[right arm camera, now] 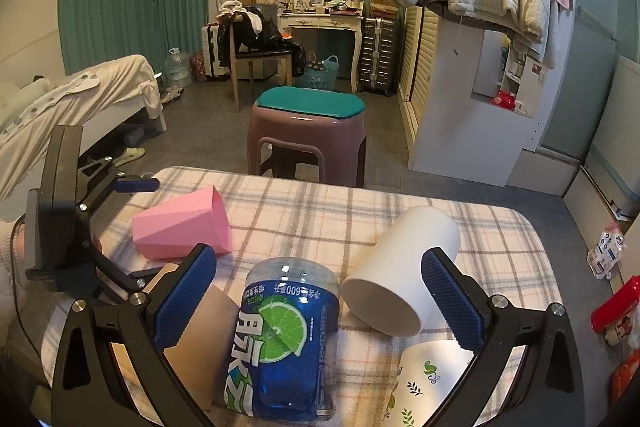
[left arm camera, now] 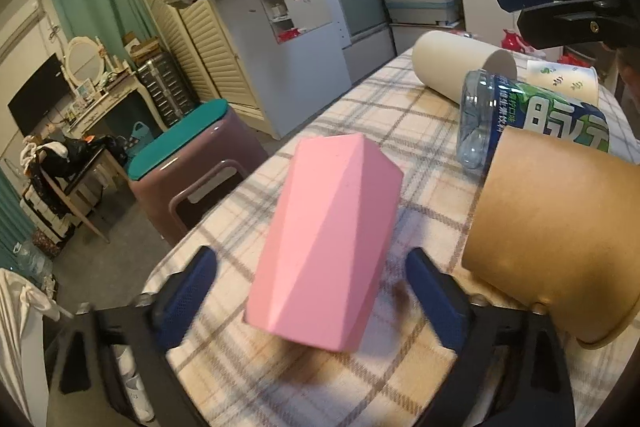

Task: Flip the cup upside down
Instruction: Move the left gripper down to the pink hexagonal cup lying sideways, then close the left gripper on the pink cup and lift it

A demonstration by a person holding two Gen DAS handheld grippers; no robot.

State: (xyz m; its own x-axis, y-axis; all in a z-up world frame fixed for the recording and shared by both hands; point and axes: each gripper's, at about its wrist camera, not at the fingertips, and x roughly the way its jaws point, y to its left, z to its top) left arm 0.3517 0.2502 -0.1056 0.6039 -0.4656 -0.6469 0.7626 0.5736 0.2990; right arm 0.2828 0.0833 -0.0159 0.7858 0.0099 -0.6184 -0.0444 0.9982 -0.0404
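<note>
A: So, where's the pink cup (left arm camera: 326, 245) now?

B: Lying on its side on the checked surface (left arm camera: 420, 131), near the left corner. The left gripper (left arm camera: 316, 301) has its fingers spread wide, one on each side of the cup's closed end, apart from it and holding nothing.

A: And the right one?

B: The right gripper (right arm camera: 318, 303) is also wide open and empty, hovering over the blue bottle (right arm camera: 284, 343), the white cup (right arm camera: 404, 267) and the brown cup (right arm camera: 200, 331), all lying down. A patterned paper cup (right arm camera: 428, 383) sits at the near edge.

A: How would you take the step?

B: I'd judge the pink cup is the target. Centre the fingers on its flat facets, close across the middle of the body, lift clear, then rotate until the mouth faces down. Its slanted faces could slip, so squeeze squarely.

A: What does each camera give you?

B: The left wrist view shows the gaps beside each finger, but hides the cup's mouth. The right wrist view shows the mouth pointing right, towards the middle of the surface.
</note>
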